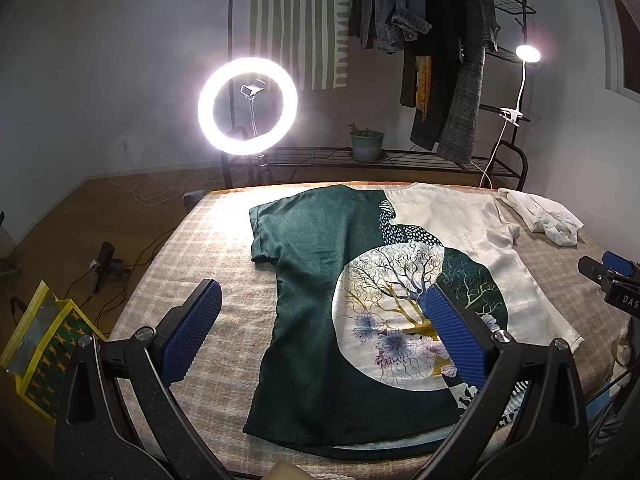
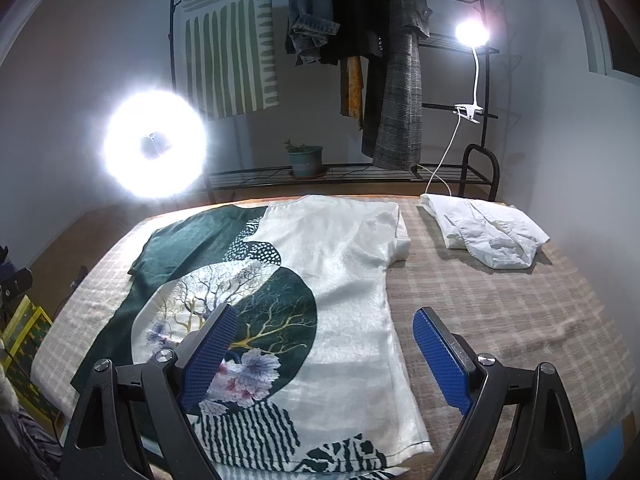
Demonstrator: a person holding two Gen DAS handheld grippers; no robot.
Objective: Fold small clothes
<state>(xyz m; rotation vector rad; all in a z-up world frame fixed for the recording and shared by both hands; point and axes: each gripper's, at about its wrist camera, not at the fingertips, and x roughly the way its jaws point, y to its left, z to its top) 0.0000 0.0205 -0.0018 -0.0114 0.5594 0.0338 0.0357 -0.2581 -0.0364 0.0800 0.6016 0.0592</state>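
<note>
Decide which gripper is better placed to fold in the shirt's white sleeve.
Right, probably. The right gripper hangs open over the shirt's white side edge, below that sleeve. The left gripper hangs open over the green half.

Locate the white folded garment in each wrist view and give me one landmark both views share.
Left wrist view: white folded garment at the far right edge of the bed, beyond the printed t-shirt.
Right wrist view: white folded garment upper right on the bed, right of the shirt's white sleeve.
Shared landmark: the clip lamp above it.
</note>
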